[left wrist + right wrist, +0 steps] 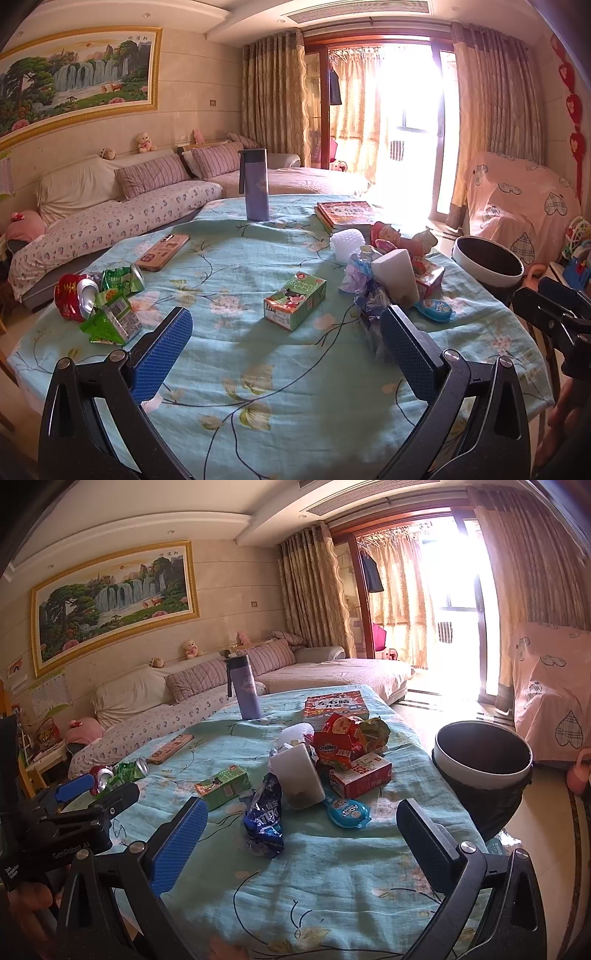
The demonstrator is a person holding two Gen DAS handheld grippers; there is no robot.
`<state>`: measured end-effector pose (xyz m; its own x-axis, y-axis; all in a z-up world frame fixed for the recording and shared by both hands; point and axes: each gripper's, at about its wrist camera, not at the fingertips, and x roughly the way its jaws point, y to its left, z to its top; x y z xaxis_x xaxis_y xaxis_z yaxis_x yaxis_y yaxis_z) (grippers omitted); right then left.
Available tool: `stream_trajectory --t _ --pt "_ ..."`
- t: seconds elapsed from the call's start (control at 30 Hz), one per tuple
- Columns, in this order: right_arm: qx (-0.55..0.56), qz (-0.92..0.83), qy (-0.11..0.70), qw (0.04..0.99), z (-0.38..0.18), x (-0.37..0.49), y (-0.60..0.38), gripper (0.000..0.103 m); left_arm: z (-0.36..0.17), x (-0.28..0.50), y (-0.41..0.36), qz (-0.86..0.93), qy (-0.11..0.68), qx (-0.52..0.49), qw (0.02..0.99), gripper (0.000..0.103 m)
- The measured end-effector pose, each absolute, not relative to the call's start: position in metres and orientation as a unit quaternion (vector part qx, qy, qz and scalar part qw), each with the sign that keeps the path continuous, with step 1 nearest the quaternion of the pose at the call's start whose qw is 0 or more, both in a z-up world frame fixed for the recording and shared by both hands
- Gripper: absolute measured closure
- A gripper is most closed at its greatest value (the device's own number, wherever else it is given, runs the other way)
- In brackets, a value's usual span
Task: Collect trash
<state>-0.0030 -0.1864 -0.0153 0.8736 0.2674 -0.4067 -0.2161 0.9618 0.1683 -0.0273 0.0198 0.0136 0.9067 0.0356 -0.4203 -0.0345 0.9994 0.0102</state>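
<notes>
Trash lies scattered on a table with a light blue floral cloth point(258, 354). A green drink carton point(294, 305) lies ahead of my open left gripper point(286, 347). Crushed red and green cans point(98, 291) with a green carton sit at the left. A heap of wrappers, a white cup point(300, 775), a red box point(360, 775) and a blue wrapper point(264, 818) lies ahead of my open right gripper point(303, 832). A white bin with a black liner point(484, 758) stands off the table's right edge. Both grippers hold nothing.
A purple flask point(255, 184), a phone point(162, 252) and a stack of books point(347, 214) rest on the far part of the table. A sofa point(110, 221) runs behind, and a covered chair point(517, 206) stands at the right.
</notes>
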Motion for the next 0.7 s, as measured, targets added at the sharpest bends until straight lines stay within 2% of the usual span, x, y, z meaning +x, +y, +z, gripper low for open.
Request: stream_trajectory --t 0.7 --pt "0.060 0.138 0.228 0.962 -0.020 -0.001 -0.179 0.000 -0.001 -0.013 0.034 0.009 0.242 -0.007 0.970 0.000"
